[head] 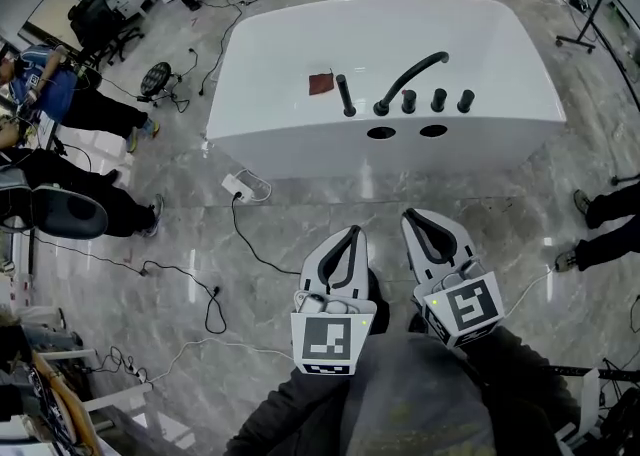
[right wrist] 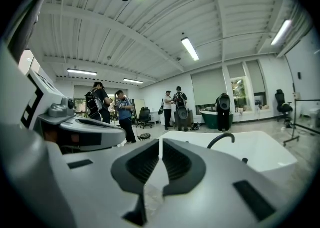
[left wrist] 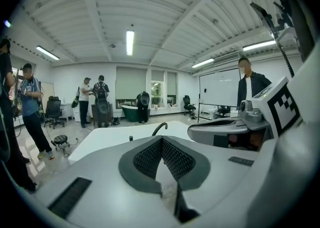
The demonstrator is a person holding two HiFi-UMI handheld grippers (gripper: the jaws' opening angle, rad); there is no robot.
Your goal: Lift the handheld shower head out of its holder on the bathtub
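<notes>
A white bathtub [head: 300, 114] stands across the marble floor ahead of me. On its near deck the black handheld shower head [head: 345, 96] stands upright in its holder. To its right are a curved black spout [head: 412, 76] and three black knobs [head: 438, 99]. My left gripper [head: 351, 233] and right gripper [head: 412, 216] hang side by side well short of the tub, both shut with nothing between the pads. In the left gripper view the left gripper [left wrist: 162, 140] points at the tub [left wrist: 110, 142] and the spout [left wrist: 160, 128]. The right gripper [right wrist: 160, 143] sees the spout [right wrist: 221, 139] to its right.
A dark red cloth [head: 320, 83] lies on the tub deck left of the shower head. A white power strip [head: 237, 186] and black cables [head: 250, 244] lie on the floor in front of the tub. People [head: 70, 94] stand and sit at the left, and someone's feet [head: 580, 234] are at the right.
</notes>
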